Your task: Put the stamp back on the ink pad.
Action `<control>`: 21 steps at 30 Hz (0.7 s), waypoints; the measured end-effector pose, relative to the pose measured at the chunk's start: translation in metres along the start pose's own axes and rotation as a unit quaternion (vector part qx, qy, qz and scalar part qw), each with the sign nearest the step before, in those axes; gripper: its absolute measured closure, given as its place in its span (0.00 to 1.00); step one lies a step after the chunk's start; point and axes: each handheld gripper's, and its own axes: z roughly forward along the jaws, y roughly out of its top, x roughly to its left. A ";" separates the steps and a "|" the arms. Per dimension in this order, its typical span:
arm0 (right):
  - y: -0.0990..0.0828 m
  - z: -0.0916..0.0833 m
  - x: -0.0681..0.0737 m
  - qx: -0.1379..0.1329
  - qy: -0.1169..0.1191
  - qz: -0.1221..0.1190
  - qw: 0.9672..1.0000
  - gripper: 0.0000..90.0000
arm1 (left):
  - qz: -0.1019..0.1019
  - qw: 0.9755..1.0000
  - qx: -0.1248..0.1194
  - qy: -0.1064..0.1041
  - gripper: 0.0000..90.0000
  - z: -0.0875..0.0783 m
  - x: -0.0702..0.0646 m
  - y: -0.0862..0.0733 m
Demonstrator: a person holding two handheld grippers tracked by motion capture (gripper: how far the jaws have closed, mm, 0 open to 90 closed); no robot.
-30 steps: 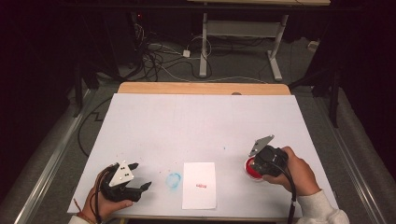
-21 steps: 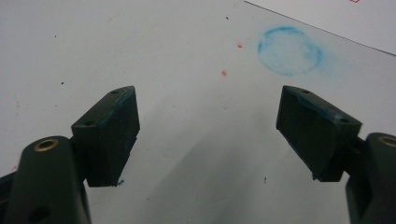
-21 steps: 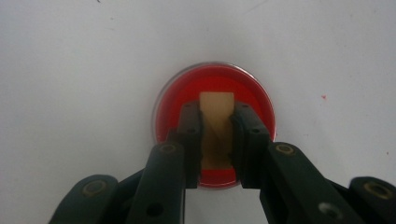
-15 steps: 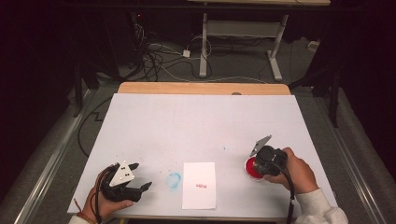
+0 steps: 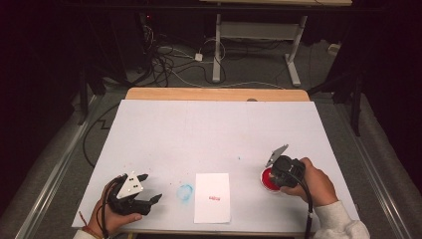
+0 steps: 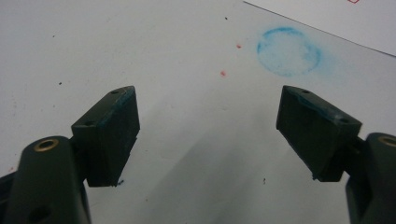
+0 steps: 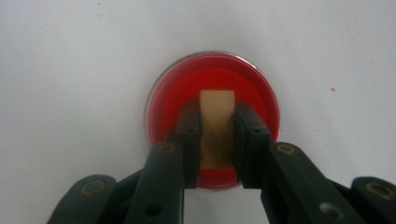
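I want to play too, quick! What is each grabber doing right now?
Left gripper: open, holding nothing.
Right gripper: closed on a wooden stamp, over the red ink pad.

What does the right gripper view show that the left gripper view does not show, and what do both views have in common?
The right gripper view has the right gripper shut on a wooden stamp, held over a round red ink pad.

The left gripper view has the left gripper with its jaws wide apart and nothing between them, a blue ink ring on the surface, and a corner of the white paper sheet.

Both look down on the white table cover, and both catch small red ink specks.
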 end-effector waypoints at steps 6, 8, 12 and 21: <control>-0.001 -0.005 -0.001 -0.014 0.002 0.007 1.000 0.77 | -0.001 1.000 -0.001 0.001 0.23 -0.001 0.000 0.000; -0.001 -0.009 -0.001 -0.026 -0.001 0.010 1.000 0.73 | 0.000 1.000 -0.001 0.001 0.23 -0.001 0.000 0.000; 0.000 -0.017 -0.001 -0.055 0.002 0.013 0.998 0.69 | 0.002 1.000 0.000 0.002 0.23 -0.001 0.000 0.000; 0.003 -0.029 0.002 -0.116 -0.020 0.023 0.993 0.56 | 0.001 1.000 -0.003 0.002 0.23 -0.001 0.001 0.000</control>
